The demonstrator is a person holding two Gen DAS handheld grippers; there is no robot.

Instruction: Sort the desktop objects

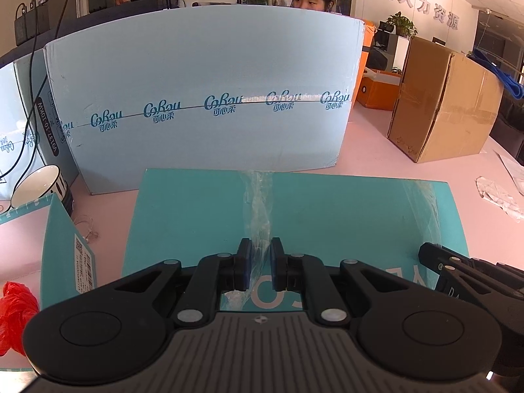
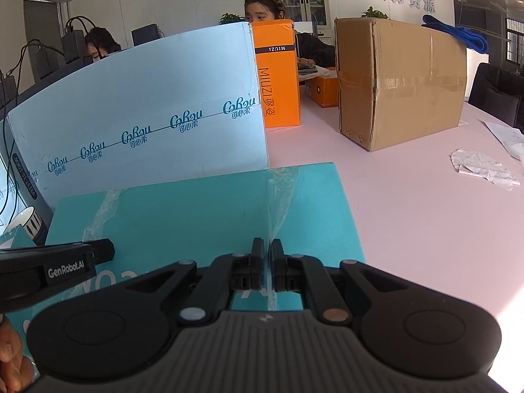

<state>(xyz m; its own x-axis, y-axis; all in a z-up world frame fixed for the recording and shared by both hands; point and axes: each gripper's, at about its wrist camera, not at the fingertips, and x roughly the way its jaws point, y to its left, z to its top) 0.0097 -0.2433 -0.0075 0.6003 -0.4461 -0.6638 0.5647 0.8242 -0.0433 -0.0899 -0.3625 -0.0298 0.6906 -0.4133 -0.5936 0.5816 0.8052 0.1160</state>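
A flat teal box (image 1: 327, 213) (image 2: 196, 216) lies on the pink table in front of both grippers. Loose clear plastic film (image 1: 258, 203) (image 2: 278, 196) runs across its top in wrinkled strips. My left gripper (image 1: 261, 249) is shut on a bunched strip of that film near the box's front edge. My right gripper (image 2: 267, 252) is shut on another strip, which rises thin and taut from its pads. Each gripper shows in the other's view: the right gripper (image 1: 429, 253) at the box's right, the left gripper (image 2: 104, 249) at its left.
A large light-blue carton (image 1: 203, 98) stands right behind the teal box. A brown cardboard box (image 2: 399, 78) and orange boxes (image 2: 278, 75) stand back right. A striped mug (image 1: 39, 186), a teal lid (image 1: 65, 245) and a red bag (image 1: 14, 314) lie left. Crumpled paper (image 2: 481, 167) lies right.
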